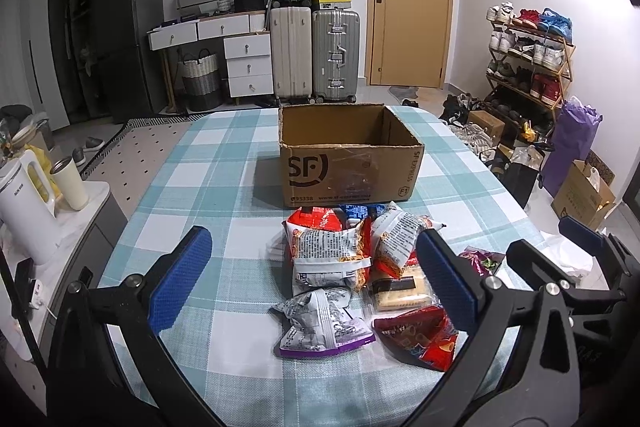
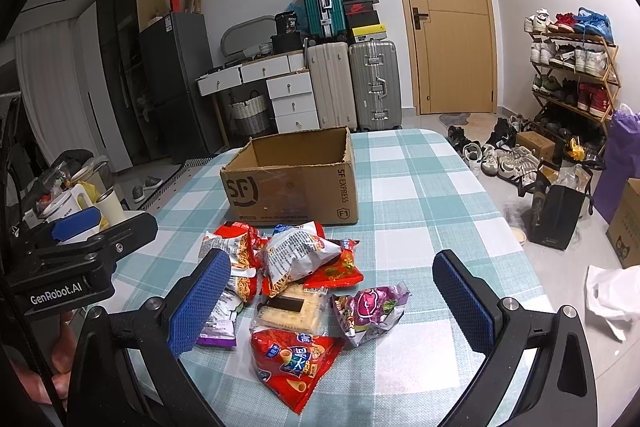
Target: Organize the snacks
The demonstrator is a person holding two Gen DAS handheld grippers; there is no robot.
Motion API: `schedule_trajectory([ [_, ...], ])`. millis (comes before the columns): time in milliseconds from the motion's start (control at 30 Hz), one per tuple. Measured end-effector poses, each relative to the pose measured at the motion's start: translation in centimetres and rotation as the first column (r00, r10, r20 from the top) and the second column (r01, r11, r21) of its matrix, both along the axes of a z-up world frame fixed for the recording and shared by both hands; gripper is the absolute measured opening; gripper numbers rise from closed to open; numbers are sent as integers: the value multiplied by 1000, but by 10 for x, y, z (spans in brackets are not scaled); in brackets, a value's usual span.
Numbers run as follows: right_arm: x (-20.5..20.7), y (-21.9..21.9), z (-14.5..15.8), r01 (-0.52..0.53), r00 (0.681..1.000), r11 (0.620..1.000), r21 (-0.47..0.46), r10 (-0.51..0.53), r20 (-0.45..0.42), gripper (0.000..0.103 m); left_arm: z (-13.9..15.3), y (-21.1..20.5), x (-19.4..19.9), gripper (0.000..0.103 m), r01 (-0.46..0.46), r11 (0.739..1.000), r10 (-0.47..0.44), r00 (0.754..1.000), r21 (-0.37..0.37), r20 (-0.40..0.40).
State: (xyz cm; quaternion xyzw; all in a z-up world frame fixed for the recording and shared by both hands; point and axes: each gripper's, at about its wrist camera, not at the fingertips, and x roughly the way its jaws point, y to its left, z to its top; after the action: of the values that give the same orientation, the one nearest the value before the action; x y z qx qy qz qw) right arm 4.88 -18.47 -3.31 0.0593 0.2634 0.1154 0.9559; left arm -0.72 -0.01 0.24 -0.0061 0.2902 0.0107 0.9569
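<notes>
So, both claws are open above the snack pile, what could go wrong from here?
1. The packets overlap closely, so the right claw may pinch two at once, for example the cracker pack together with the red bag.
2. The noodle bags are crushable; a hard squeeze by the left claw may break them.
3. The cardboard box looks light; a bump may push it along the tablecloth.

Bench [image 2: 420, 187] bare right of cardboard box [image 2: 296, 195]; box top open. Snack pile [image 2: 296, 287] crowds bench directly before box front.
</notes>
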Motion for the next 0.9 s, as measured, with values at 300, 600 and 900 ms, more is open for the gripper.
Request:
schedule_trajectory([
  [300, 0, -1, -1, -2, 1000, 1000, 2, 2, -1, 103, -1, 0, -1, 102, 3, 1000, -3, 1000, 1, -3],
  [600, -4, -2, -1, -1, 1000, 1000, 3, 1, 1, 103, -1, 0, -1, 102, -7, 1000, 7, 1000, 8, -4],
  [900, -5, -2, -1, 0, 1000, 1000, 3, 0, 2, 103, -1, 1, -1, 102, -8, 1000, 8, 1000, 8, -4],
])
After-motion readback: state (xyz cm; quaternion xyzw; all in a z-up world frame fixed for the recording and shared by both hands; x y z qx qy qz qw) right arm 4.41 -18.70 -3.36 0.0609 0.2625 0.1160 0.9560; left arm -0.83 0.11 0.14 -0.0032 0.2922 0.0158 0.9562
